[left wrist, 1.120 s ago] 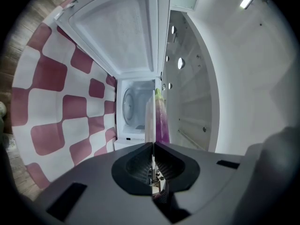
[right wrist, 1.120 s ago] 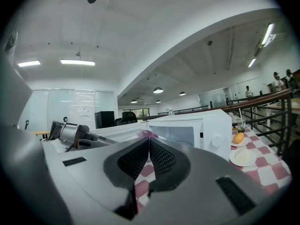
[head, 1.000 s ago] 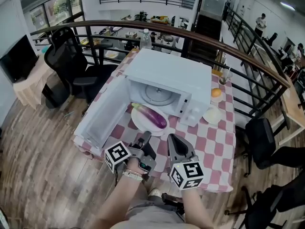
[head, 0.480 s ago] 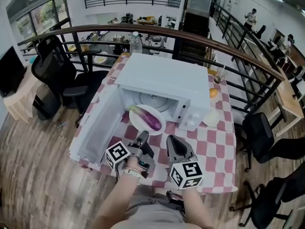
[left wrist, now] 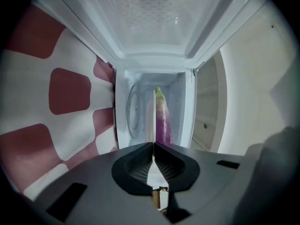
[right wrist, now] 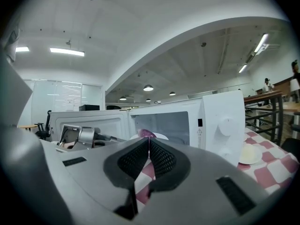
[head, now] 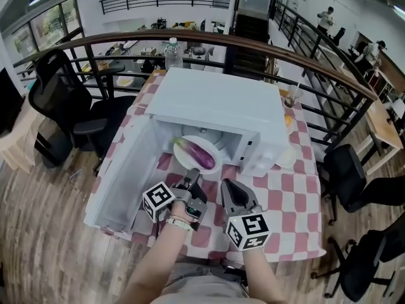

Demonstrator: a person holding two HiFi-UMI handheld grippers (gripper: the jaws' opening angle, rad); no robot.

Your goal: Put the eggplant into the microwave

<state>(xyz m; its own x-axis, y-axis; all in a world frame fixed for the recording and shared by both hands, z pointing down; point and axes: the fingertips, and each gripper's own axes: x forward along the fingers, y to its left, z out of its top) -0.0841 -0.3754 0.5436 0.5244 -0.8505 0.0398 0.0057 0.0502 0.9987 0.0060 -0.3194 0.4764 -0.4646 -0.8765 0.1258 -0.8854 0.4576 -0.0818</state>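
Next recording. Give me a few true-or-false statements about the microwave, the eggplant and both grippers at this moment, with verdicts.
1. The microwave has its door shut. False: the door stands wide open.
2. The eggplant lies on a white plate. True.
3. The left gripper holds the eggplant. False: it is shut on nothing.
4. The right gripper is shut and empty. True.
5. The tablecloth is plain blue. False: red-and-white checked.

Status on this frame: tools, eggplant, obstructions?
Left tool and right tool shut, empty. Eggplant on plate before open microwave. Nothing blocking.
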